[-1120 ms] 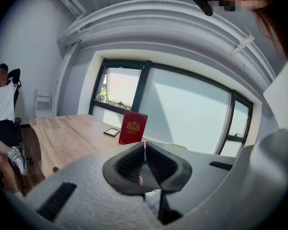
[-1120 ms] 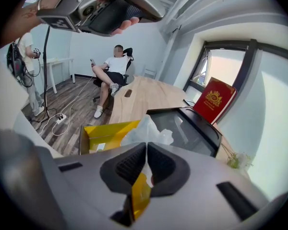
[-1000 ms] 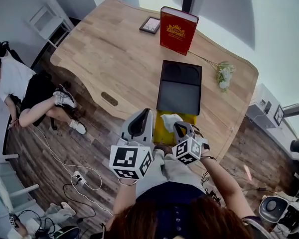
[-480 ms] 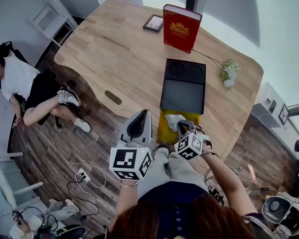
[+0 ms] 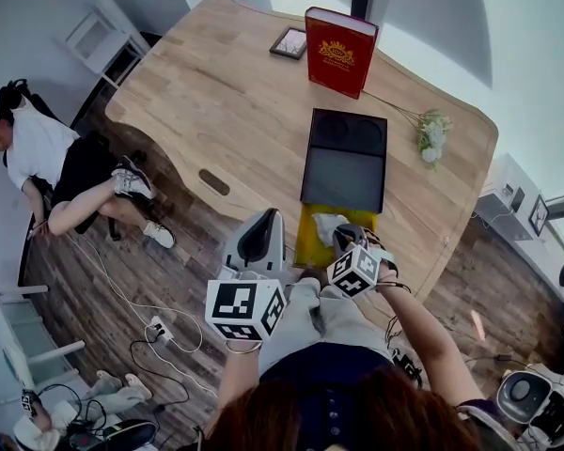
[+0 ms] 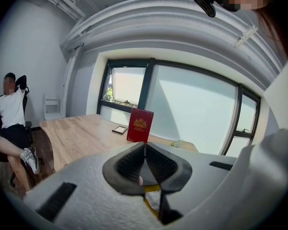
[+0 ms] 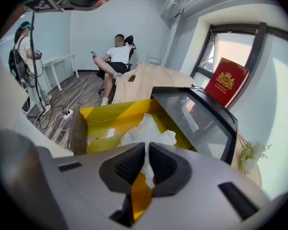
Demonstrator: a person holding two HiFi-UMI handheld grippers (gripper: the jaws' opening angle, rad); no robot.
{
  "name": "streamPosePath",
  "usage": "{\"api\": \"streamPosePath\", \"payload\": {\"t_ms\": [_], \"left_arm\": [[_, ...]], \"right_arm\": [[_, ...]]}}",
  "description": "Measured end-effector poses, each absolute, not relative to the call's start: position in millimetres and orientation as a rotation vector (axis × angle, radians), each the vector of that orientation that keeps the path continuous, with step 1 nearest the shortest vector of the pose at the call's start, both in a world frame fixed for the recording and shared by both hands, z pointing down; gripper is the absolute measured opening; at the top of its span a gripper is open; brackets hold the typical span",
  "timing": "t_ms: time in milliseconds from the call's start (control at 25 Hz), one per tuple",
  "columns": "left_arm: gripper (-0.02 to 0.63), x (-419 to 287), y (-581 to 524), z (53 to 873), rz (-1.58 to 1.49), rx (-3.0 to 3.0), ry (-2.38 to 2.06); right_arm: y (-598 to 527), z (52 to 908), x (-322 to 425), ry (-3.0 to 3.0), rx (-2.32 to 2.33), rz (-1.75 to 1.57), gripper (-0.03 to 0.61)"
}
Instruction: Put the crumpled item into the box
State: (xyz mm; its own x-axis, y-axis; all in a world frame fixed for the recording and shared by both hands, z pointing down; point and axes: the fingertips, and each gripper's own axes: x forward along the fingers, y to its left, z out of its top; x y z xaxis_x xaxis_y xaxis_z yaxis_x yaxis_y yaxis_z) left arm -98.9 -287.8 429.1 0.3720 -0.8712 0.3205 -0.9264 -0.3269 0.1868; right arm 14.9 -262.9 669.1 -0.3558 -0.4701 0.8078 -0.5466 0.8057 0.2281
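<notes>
right gripper (image 7: pixel 147 146) is clamped on the paper wad (image 7: pixel 149 127), which hangs over the open yellow box (image 7: pixel 110 121). lower the wad below the box rim, clear of the walls, then part the jaws. left gripper (image 6: pixel 144 146) is closed and empty, beside the box.

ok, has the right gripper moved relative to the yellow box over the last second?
Yes, slightly: the right gripper has edged forward over the yellow box, toward the black lid.
</notes>
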Motion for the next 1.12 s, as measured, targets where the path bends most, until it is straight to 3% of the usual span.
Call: {"api": "streamPosePath", "payload": {"t_ms": [240,360,840,1120], "left_arm": [[0.035,-97,-278,425,0.241,2.305,-1.594],[0.035,-95,-275,422,0.244,2.309,-1.601],[0.035,-80,-255,411,0.26,2.325,-1.641],[0.035,-73,-238,411,0.27,2.317,-1.66]], "right_arm": [[-259,667,14,-2.027,0.742,0.124,0.034],[-259,664,14,-2.036,0.748,0.123,0.089],[-263,629,16,-2.12,0.836,0.115,0.089],[-261,604,21,-2.176,0.923,0.133,0.058]]}}
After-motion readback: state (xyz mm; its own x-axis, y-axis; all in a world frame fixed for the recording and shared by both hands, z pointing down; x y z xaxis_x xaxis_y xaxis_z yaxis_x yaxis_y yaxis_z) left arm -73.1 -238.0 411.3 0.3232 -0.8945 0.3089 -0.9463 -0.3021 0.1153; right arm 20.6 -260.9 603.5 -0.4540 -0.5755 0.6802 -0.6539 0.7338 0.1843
